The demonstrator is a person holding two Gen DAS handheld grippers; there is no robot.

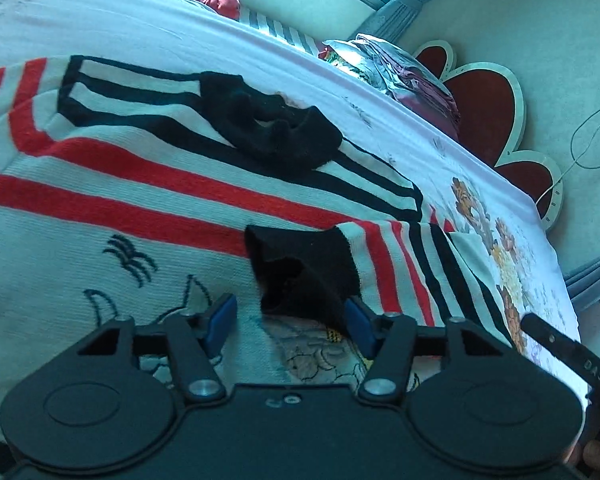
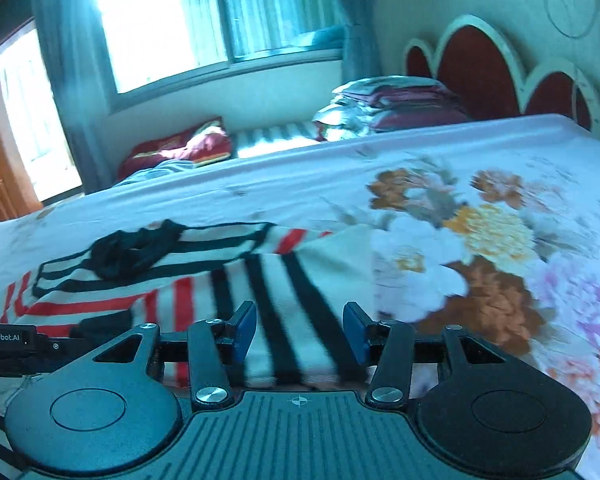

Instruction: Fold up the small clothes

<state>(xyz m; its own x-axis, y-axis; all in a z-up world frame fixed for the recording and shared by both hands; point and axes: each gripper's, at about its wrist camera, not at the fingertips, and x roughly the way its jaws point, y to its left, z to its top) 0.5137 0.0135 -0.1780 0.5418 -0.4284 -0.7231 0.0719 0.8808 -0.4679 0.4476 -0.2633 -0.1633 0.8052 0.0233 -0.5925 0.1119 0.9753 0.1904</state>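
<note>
We look across a bed covered by a floral sheet, the largest thing in both views. Its red scalloped headboard stands at two o'clock in the right wrist view, with a stack of folded bedding at one o'clock and a window with blue curtains at eleven.

On the sheet lies the striped sweater, white knit with red and black bands, spread over the left half of the left wrist view. Its black collar sits bunched at twelve o'clock. One sleeve is folded back over the body, and its black cuff lies at centre, just ahead of our left gripper. The fingers stand apart, the cuff's near end between them; we cannot tell whether the pads touch it.

Our right gripper hovers over the sleeve's black and white stripes at six o'clock, its blue fingers apart and closed on nothing. The view is blurred.
</note>
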